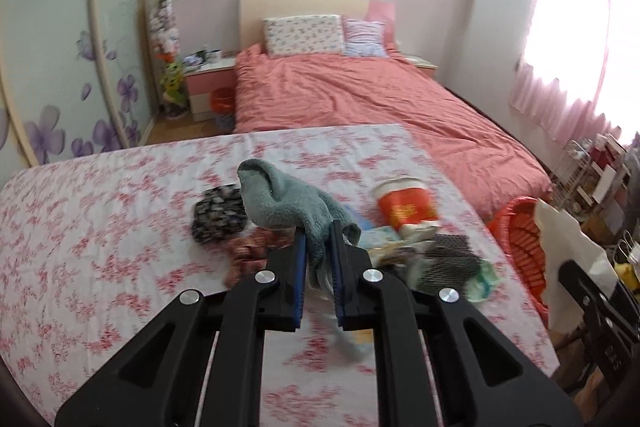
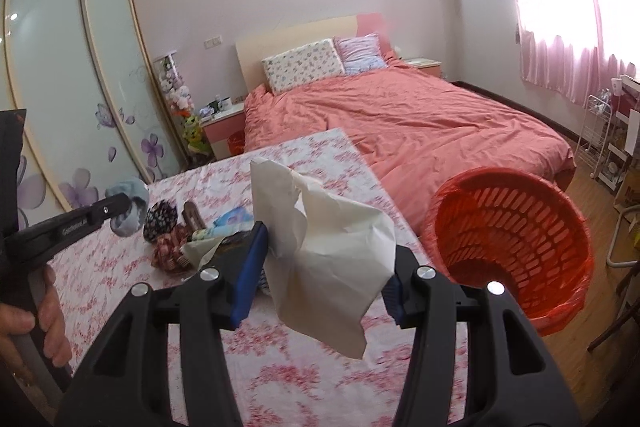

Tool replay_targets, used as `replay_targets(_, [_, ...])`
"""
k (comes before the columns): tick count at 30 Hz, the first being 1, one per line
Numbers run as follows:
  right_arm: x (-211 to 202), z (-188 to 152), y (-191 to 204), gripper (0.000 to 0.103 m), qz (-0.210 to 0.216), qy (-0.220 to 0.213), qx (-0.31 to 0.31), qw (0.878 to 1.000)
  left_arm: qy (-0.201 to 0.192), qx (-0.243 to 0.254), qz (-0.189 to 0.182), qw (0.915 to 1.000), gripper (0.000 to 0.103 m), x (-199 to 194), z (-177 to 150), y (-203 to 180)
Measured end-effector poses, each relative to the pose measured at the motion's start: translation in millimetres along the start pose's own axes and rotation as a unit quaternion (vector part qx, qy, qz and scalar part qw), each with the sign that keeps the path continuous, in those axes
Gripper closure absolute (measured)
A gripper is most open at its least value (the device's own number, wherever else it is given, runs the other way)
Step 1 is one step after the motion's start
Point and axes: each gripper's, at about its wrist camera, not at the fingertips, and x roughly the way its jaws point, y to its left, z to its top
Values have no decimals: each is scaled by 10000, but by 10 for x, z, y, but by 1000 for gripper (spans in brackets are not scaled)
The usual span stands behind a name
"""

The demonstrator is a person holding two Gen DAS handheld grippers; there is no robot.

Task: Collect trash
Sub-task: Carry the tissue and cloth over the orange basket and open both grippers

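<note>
My left gripper [image 1: 319, 241] is shut on a grey-green sock [image 1: 276, 199] and holds it above the floral-clothed table [image 1: 100, 227]. The right wrist view shows that same left gripper [image 2: 120, 207] at the left with the sock [image 2: 130, 205], a person's hand [image 2: 36, 315] on its handle. My right gripper [image 2: 326, 243] is shut on a crumpled white paper [image 2: 320, 247], lifted off the table [image 2: 300, 367]. A red mesh basket [image 2: 508, 243] stands on the floor just right of the table. The white paper [image 1: 568, 259] partly covers the red mesh basket [image 1: 520, 247] in the left wrist view.
On the table lie a black patterned cloth [image 1: 216, 215], a reddish scrunchie [image 1: 252, 251], a red-and-white cup [image 1: 406, 205], a black mesh piece [image 1: 448, 259] and wrappers. A bed with a pink cover [image 1: 360, 99] lies beyond. A white rack [image 2: 600, 139] stands at the right wall.
</note>
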Motion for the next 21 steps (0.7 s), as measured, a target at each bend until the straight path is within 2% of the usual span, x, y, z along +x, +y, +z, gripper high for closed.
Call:
replay_targets(10, [-165,127,-517,53,-421,-392,186,9982,-11,506,-943,9943,91,-53,-34,-795])
replay_targets(13, [-186,164,-734,54,-600,-481,287,9966,40,672,-1275,9896,91,-6,-53,-1059])
replay_targets(21, [-174,195,-1303,54,-956,-553,677,9916,179,1087,-1874,9761,91,193,-126,-1647])
